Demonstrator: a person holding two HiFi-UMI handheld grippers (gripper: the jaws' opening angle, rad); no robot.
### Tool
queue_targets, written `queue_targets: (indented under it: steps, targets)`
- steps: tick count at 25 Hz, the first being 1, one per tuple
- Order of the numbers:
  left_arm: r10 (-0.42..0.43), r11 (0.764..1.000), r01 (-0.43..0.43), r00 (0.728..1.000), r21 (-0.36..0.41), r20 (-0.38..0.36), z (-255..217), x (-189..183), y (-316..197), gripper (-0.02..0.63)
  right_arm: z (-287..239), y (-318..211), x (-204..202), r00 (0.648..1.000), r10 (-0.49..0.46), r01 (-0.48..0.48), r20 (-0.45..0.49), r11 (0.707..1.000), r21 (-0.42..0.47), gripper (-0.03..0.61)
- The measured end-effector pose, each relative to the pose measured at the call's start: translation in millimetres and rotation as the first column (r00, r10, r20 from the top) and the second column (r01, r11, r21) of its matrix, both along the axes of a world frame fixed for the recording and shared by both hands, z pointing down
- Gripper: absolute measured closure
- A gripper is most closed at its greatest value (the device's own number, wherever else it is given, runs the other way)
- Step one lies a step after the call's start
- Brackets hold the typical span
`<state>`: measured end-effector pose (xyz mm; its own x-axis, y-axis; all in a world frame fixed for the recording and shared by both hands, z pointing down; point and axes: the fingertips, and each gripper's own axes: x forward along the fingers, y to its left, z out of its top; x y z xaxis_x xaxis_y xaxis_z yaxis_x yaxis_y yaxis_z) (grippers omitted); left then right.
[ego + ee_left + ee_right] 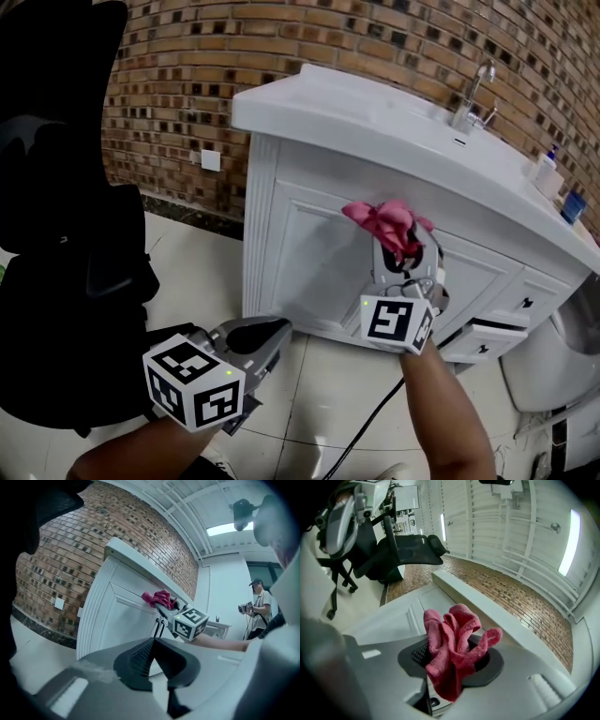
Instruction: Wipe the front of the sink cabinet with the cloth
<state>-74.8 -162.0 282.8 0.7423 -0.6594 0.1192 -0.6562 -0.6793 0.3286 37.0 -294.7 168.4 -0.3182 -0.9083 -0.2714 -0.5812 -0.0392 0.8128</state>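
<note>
brick wall (pixel 281 37) | pale tiled floor (pixel 192 258) | black office chair (pixel 56 187) | ceiling light (pixel 227 528)

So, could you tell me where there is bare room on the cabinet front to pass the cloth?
The wide door panel left of the pink cloth, out to the fluted corner post, is bare. Right of the right hand-held gripper it is crowded: an open drawer juts out beside a small dark knob.

Bright, even light falls on the white sink cabinet (pixel 309 244); shadows are soft. A ceiling light panel (pixel 229 528) glows in the left gripper view, a long light strip (pixel 572 541) in the right one. Both gripper views bend strongly, with dark corners and blurred near edges
</note>
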Motion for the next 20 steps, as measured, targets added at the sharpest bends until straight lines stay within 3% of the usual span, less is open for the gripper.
queue_targets:
  steps: [9, 20]
  targets:
    - [-0.011, 1.0, 0.011, 1.0, 0.003, -0.014, -2.7, -7.7, -2.9, 0.61, 20.7, -22.0, -9.0, 0.999, 0.029, -0.03, -0.023, 0.999, -0.015, 0.433]
    - [-0.011, 1.0, 0.01, 1.0, -0.003, -0.019, -0.2, -11.4, -5.1, 0.609, 69.8, -33.3, -4.6, 0.999, 0.034, -0.032, 0.026, 0.996, -0.087, 0.431]
